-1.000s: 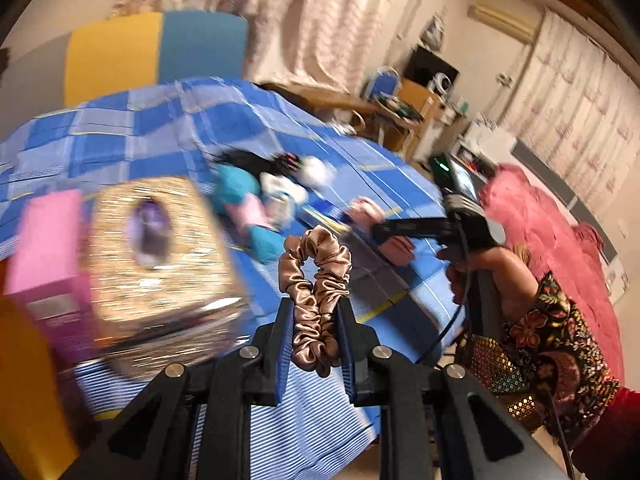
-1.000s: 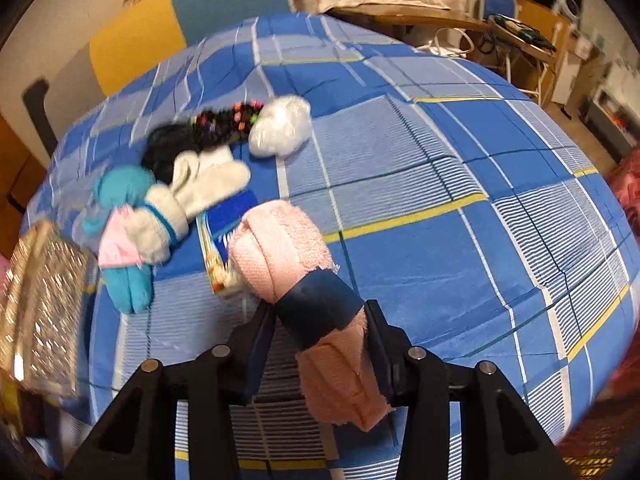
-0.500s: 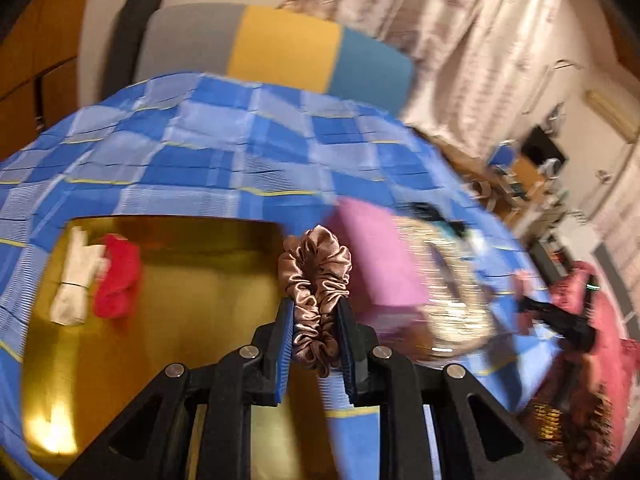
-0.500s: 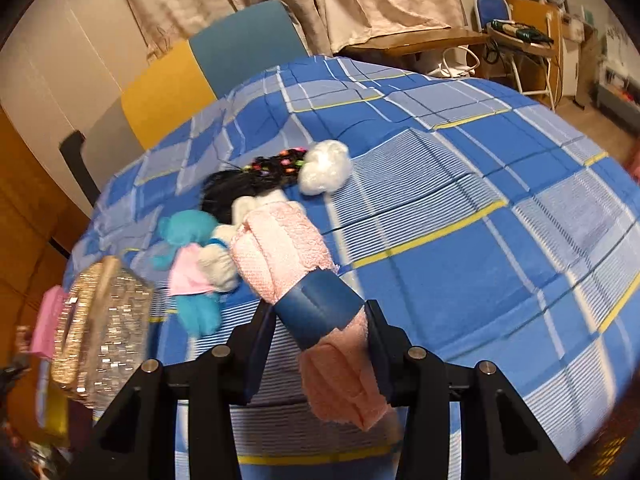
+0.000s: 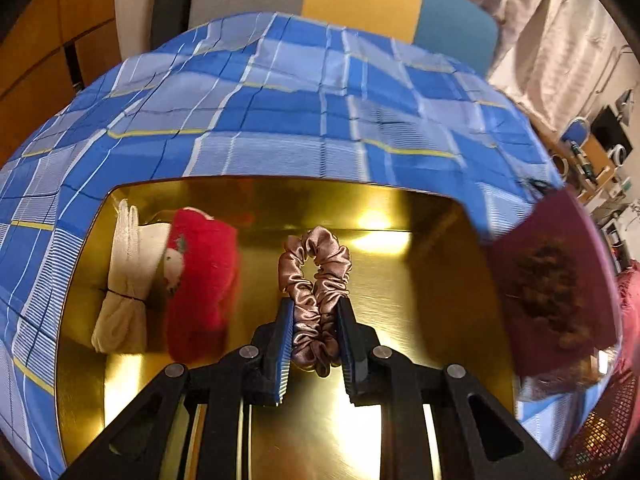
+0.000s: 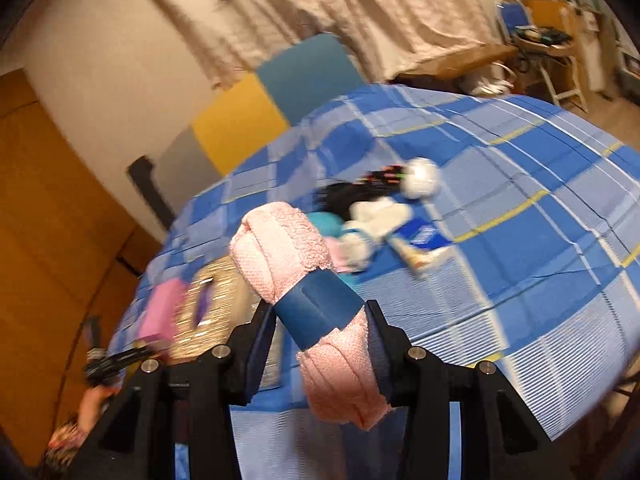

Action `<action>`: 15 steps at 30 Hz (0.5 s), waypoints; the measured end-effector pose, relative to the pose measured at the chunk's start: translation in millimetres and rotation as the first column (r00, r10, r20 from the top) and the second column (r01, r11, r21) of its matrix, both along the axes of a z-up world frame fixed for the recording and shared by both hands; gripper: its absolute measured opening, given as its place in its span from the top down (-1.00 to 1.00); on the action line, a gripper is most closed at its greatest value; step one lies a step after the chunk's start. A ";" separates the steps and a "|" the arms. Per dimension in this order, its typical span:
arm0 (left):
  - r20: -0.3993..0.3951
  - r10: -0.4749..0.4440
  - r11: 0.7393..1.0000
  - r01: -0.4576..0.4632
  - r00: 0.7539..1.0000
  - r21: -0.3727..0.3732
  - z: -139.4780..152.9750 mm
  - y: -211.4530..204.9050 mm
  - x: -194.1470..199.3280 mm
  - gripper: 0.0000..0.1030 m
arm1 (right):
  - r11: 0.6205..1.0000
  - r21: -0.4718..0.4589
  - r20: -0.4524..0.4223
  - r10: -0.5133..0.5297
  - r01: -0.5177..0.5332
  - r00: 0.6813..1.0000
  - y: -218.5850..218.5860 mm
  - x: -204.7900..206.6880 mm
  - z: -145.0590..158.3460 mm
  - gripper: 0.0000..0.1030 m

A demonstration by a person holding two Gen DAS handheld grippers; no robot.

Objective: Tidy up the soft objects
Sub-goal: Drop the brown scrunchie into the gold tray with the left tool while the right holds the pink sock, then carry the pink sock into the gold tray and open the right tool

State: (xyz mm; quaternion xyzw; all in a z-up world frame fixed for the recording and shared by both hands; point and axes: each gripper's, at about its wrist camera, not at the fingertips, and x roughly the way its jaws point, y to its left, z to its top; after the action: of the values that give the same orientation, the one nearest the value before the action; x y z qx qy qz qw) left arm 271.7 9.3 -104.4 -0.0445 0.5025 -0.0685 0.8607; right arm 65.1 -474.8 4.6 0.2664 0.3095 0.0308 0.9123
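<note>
My left gripper (image 5: 314, 344) is shut on a satin brown scrunchie (image 5: 316, 276) and holds it over a gold tray (image 5: 420, 280). In the tray's left part lie a red fuzzy sock (image 5: 200, 288) and a white rolled cloth (image 5: 128, 276). My right gripper (image 6: 320, 344) is shut on a rolled pink towel (image 6: 288, 256) with a blue band, held above the blue checked tablecloth (image 6: 520, 240). Beyond it lies a pile of soft items: white socks (image 6: 380, 216), a teal item (image 6: 324, 222), a black item (image 6: 344, 194) and a white ball (image 6: 422, 176).
A pink box (image 5: 556, 292) stands right of the tray. In the right wrist view a pink box (image 6: 160, 312) and a glittery gold box (image 6: 216, 300) sit at the table's left; a blue packet (image 6: 422, 240) lies by the socks. Chairs stand behind the table.
My left gripper swung left from the boxes to above the gold tray, scrunchie still held. My right gripper lifted and turned left with the pink towel.
</note>
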 end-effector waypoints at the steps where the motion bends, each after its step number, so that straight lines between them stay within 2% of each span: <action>1: -0.009 0.015 1.000 -0.015 1.000 0.006 -3.9 4.5 4.9 0.61 | 1.000 0.002 0.016 0.022 -0.022 1.000 11.8 -2.6 6.5 0.12; 5: -0.026 0.053 0.999 -0.052 0.998 0.016 -10.5 16.2 16.6 0.50 | 0.995 0.008 0.069 0.102 -0.102 0.992 50.9 -7.5 24.6 0.12; 7: -0.033 0.053 0.998 -0.052 0.998 0.027 -12.0 18.2 18.7 0.26 | 0.990 0.005 0.087 0.142 -0.143 0.986 70.7 -7.8 31.2 0.12; 9: -0.038 0.047 0.998 -0.045 0.998 0.033 -11.5 18.9 18.0 0.16 | 0.983 0.015 0.098 0.179 -0.182 0.979 88.7 -6.9 35.2 0.12; 15: 0.017 -0.005 0.998 0.006 1.000 -0.058 8.1 26.9 -0.6 0.15 | 0.949 0.033 0.088 0.310 -0.314 0.947 148.2 5.4 37.1 0.12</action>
State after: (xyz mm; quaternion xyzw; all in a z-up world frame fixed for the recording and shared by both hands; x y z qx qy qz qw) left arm 271.1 36.2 -96.3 -0.0676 0.4931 -0.0859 0.8631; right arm 70.5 -326.5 41.7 0.2335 0.3096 0.1928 0.9014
